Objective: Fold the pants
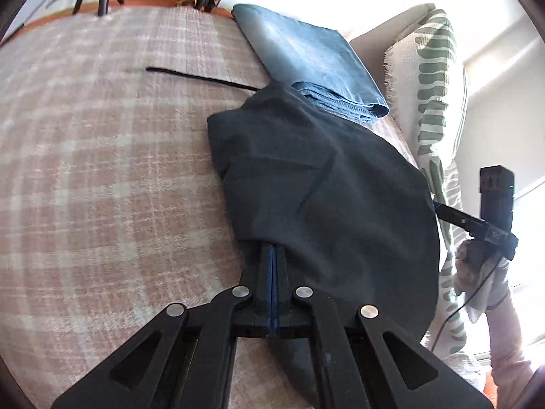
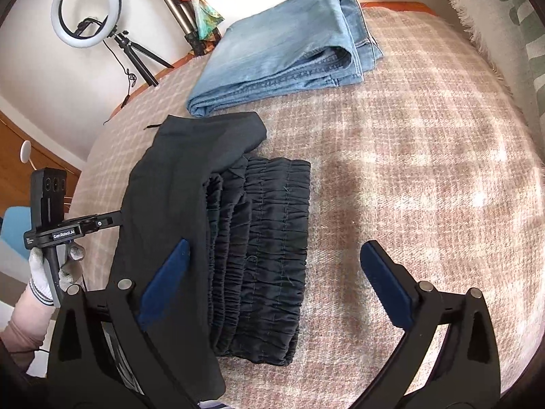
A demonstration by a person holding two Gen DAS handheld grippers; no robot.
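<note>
Black pants (image 2: 259, 245) lie on a plaid blanket (image 2: 425, 170), partly folded, with the gathered waistband facing my right gripper. A flap of the black pants (image 1: 323, 187) is draped over my left gripper (image 1: 272, 248), which is shut on the cloth, its tips hidden under it. The left gripper also shows in the right wrist view (image 2: 112, 220) at the pants' left edge. My right gripper (image 2: 272, 272) is open above the waistband, its left finger (image 2: 167, 279) over the flap. It holds nothing. The right gripper shows at the pants' far side in the left wrist view (image 1: 439, 209).
Folded blue jeans (image 2: 282, 47) lie at the blanket's far end, also in the left wrist view (image 1: 306, 58). A green-patterned pillow (image 1: 436, 78) lines one side. A ring light (image 2: 87, 8) and tripods stand beyond the bed. A black cord (image 1: 201, 76) lies on the blanket.
</note>
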